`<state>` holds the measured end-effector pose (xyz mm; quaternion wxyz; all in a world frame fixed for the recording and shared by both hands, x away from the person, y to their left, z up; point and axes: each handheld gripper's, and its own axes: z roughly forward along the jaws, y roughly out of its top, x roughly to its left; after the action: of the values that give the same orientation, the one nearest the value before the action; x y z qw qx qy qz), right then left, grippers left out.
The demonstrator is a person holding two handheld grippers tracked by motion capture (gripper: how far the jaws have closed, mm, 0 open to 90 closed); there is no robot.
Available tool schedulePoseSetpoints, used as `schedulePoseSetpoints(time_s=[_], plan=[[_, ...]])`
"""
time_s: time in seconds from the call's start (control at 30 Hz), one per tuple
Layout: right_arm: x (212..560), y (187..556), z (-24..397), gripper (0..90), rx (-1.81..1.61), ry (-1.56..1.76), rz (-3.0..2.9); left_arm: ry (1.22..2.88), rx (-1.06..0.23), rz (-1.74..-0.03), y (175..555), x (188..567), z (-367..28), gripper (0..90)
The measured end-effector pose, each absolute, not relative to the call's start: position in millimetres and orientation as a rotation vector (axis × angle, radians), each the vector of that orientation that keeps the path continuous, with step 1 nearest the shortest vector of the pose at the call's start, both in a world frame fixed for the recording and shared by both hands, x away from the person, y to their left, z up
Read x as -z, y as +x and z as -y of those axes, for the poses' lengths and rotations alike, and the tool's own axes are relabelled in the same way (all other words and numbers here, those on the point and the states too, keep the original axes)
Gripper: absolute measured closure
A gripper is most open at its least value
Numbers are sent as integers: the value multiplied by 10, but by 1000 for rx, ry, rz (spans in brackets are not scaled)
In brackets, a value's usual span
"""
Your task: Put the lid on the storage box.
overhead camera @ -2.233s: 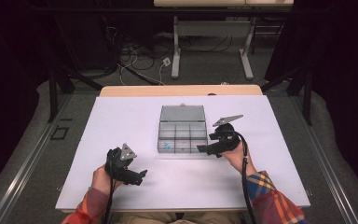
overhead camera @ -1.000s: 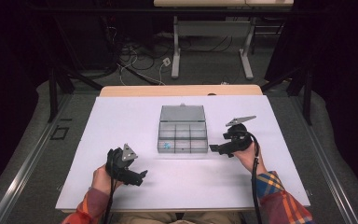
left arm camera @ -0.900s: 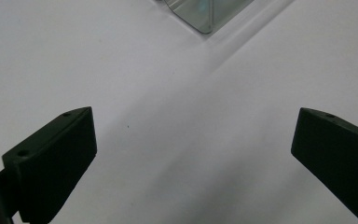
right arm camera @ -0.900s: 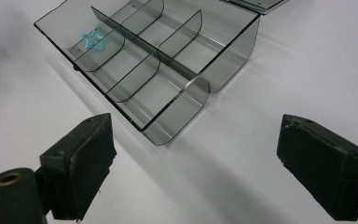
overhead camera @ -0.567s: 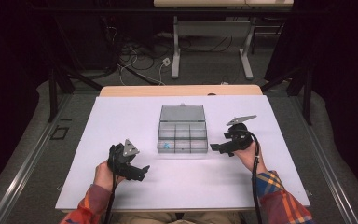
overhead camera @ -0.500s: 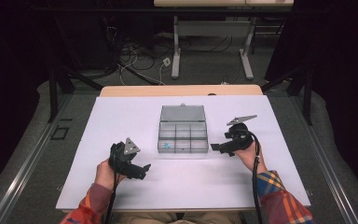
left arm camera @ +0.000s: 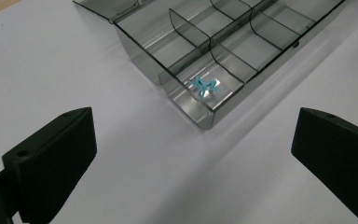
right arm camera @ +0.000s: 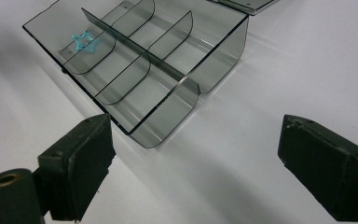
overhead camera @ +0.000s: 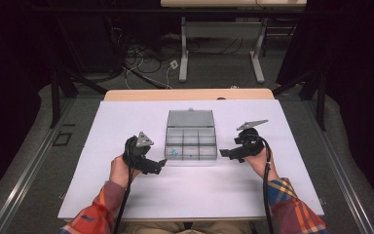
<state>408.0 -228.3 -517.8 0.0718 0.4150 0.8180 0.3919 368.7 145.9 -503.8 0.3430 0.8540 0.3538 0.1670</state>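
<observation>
A clear grey compartment box [overhead camera: 191, 144] lies open mid-table, its lid [overhead camera: 191, 118] folded back. A small blue star-shaped piece [overhead camera: 174, 153] rests in its near left compartment, also seen as a blue piece [left arm camera: 204, 86] and a blue star [right arm camera: 85, 41]. My left gripper [overhead camera: 158, 167] hovers just off the box's near left corner [left arm camera: 205, 119], jaws wide open and empty. My right gripper [overhead camera: 222, 153] sits beside the box's near right corner [right arm camera: 156, 135], open too, with nothing between its fingers.
The box rests on a white sheet [overhead camera: 126, 126] covering the table. A bare wooden strip [overhead camera: 190, 94] shows at the table's far edge. Beyond it are a dark floor, cables and table legs [overhead camera: 184, 48].
My left gripper has moved right and slightly up, toward the box's near left corner. The right gripper has stayed where it was beside the box.
</observation>
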Motion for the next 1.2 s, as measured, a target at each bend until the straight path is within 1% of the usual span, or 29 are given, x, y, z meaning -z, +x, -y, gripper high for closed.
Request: schedulePoseSetpoints(time_s=[0.23, 0.67, 0.87, 0.97, 1.07, 1.2], plan=[[5170, 4088, 2303, 98, -1182, 1250, -2451, 2240, -422, -906, 3848, 4990, -1296, 2], [5150, 4108, 2312, 97, -1222, 1257, -2429, 2273, -417, -930, 4075, 5034, -1020, 7], [5155, 4121, 2298, 99, -1200, 1260, -2432, 2282, -431, -922, 4129, 5068, -923, 80], [5160, 4128, 2296, 112, -1190, 1253, -2436, 2280, -432, -921, 4158, 5076, -879, 154], [5173, 4137, 2292, 128, -1184, 1266, -2433, 2287, -428, -914, 4184, 5091, -832, 182], [5181, 4148, 2287, 141, -1175, 1263, -2432, 2318, -423, -911, 4215, 5117, -748, 274]])
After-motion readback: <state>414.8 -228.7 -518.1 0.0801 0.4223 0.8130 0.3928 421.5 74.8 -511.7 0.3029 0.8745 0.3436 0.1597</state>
